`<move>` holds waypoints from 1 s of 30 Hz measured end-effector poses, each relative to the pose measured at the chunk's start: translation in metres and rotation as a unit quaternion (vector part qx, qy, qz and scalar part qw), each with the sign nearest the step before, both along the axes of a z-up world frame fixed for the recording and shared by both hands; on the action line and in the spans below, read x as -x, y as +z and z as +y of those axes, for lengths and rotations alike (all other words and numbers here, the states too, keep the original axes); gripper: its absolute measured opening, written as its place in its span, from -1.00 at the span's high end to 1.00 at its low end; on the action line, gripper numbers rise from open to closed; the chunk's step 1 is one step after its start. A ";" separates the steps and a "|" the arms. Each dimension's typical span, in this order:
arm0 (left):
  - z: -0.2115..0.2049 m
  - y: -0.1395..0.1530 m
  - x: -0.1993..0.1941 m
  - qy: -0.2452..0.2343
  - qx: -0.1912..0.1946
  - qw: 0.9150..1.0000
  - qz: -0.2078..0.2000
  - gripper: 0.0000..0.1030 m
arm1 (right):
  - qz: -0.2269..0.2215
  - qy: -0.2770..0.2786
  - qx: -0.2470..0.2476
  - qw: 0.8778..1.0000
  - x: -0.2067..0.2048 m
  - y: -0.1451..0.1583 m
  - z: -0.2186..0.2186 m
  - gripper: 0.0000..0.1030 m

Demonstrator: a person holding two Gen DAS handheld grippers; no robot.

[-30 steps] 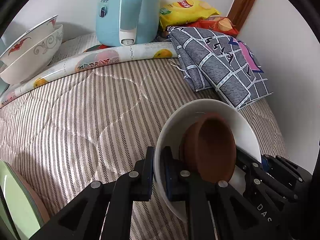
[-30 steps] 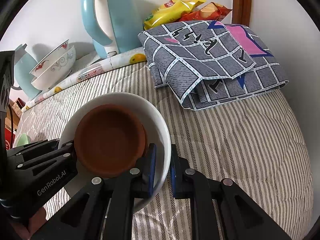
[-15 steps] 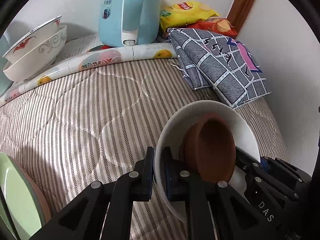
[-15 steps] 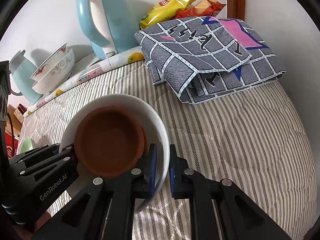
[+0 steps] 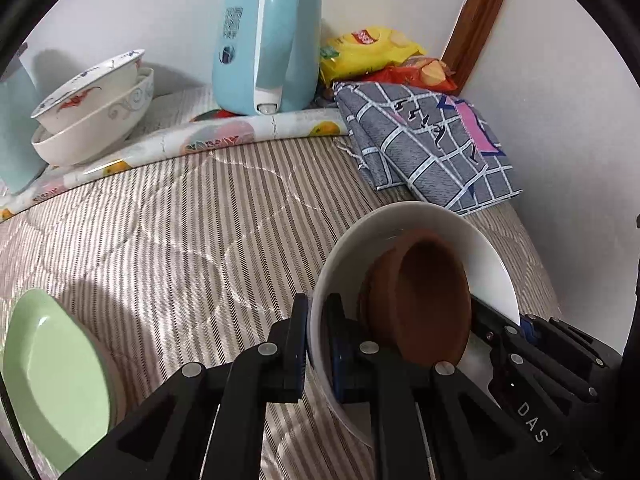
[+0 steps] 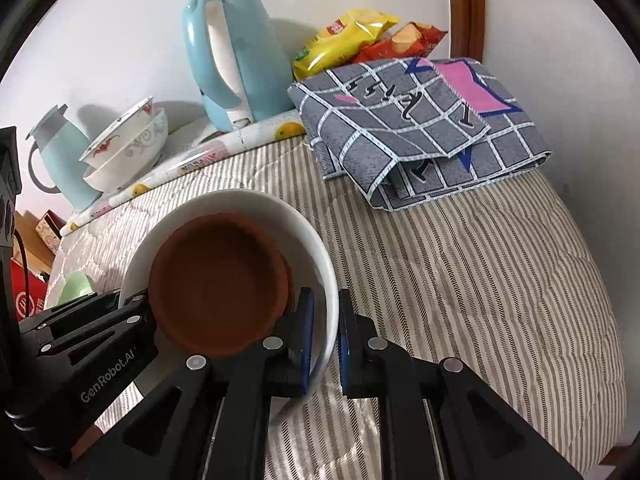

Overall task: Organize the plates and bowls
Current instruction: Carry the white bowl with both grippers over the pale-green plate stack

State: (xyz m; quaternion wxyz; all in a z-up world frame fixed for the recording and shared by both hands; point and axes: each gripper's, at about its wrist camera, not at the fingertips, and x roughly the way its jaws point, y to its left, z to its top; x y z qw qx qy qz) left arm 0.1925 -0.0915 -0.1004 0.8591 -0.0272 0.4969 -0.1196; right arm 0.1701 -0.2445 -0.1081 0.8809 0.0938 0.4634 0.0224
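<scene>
Currently both grippers are clamping the same white bowl [image 5: 486, 248], one on each side of its rim. The left gripper [image 5: 316, 344] is pinching the bowl's left wall, one pad inside and one outside. The right gripper [image 6: 324, 332] is pinching the right wall in the same way. A brown bowl [image 6: 216, 280] is sitting nested inside the white one, tilted toward the left gripper's side. The white bowl is hanging above the striped quilt [image 6: 460, 264], not resting on it, near the middle-right of the bed.

At near left a green plate [image 5: 52, 364] is lying on the quilt, with a brownish rim showing under its edge. At far left two patterned bowls [image 5: 100, 112] are standing stacked, the upper one tilted, on a fruit-print mat [image 5: 224, 140]. A light blue kettle [image 6: 236, 60] is standing on that mat, further right. A folded grey checked cloth [image 6: 420, 128] is lying at far right, with snack bags [image 6: 352, 36] behind it against the wall. A pale blue jug [image 6: 60, 156] is standing at the far left edge
</scene>
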 end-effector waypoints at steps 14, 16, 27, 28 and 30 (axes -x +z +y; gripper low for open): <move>0.019 0.035 0.029 0.009 0.000 0.999 -0.032 0.81 | -0.030 0.011 0.008 0.999 0.027 0.034 0.018 0.80; 0.024 0.040 0.033 0.012 0.000 0.999 -0.038 0.81 | -0.036 0.013 0.008 0.999 0.030 0.038 0.021 0.80; 0.042 0.052 0.048 0.022 0.005 0.998 -0.052 0.81 | -0.051 0.021 0.010 0.998 0.045 0.052 0.037 0.80; 0.044 0.053 0.050 0.022 0.005 0.998 -0.054 0.81 | -0.051 0.022 0.010 0.998 0.046 0.053 0.039 0.80; 0.048 0.055 0.051 0.025 0.006 0.998 -0.056 0.81 | -0.054 0.024 0.011 0.998 0.047 0.055 0.042 0.80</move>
